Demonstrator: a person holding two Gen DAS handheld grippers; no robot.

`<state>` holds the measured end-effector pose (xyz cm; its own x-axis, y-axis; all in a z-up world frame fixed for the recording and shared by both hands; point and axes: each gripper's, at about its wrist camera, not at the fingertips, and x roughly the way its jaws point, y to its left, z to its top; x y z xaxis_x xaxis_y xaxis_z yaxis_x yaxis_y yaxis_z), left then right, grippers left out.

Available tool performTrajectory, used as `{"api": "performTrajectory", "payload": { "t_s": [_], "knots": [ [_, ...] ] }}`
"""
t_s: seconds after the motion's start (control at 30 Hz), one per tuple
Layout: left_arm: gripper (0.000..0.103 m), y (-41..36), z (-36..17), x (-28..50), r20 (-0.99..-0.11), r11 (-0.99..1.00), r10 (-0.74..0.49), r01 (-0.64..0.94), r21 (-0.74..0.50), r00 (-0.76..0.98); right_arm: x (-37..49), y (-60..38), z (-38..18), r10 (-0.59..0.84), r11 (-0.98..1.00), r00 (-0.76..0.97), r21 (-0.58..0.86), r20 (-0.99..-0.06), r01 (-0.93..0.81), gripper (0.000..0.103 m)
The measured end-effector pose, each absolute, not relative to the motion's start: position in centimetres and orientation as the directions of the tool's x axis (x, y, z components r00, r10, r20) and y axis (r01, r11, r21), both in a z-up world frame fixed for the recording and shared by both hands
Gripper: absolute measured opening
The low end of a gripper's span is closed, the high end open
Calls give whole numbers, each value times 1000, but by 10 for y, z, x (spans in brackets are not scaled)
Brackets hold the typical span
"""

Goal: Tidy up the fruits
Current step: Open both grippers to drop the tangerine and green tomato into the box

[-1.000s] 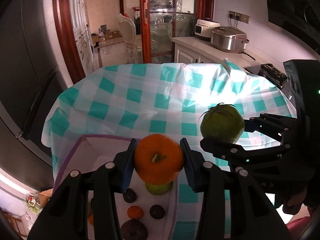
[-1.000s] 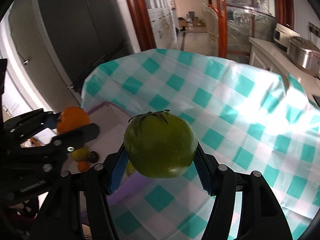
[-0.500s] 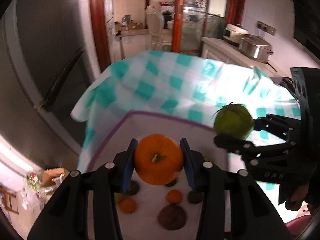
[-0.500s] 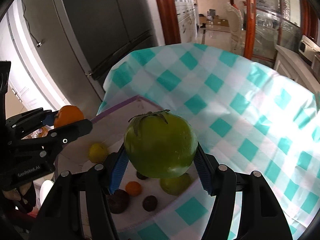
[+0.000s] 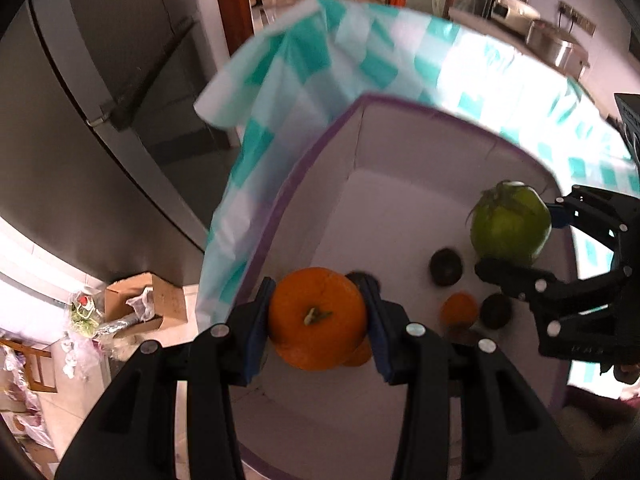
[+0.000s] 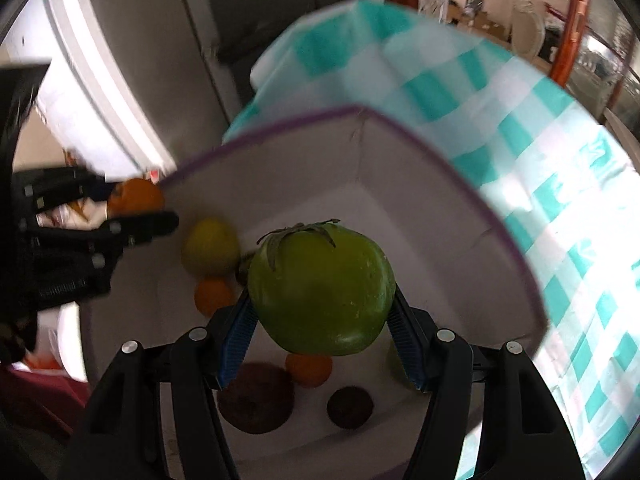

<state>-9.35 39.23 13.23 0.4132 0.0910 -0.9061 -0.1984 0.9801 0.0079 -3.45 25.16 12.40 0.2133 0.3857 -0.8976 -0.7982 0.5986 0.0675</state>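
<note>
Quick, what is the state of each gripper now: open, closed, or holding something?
Left gripper: closed, holding the orange over the white box.
Right gripper: closed, holding the green tomato over the same box.

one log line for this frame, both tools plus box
left tool: shut on orange | right tool: shut on green tomato | both over white box | box holds other fruit

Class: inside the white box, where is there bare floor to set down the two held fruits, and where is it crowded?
Bare floor lies along the far wall of the box and its far corner. The near end is crowded: yellow fruit, small orange and dark fruits cluster below the green fruit and the big orange.
</note>
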Motion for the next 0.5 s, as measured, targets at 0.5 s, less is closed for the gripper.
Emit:
{"api": "performTrajectory", "payload": {
  "t_s": [0.5],
  "knots": [
    [44,376,86,-74,-921,993,114,-48,104,373,-33,243,72,239,628,201,-7,-950,-778,62]
  ]
}}
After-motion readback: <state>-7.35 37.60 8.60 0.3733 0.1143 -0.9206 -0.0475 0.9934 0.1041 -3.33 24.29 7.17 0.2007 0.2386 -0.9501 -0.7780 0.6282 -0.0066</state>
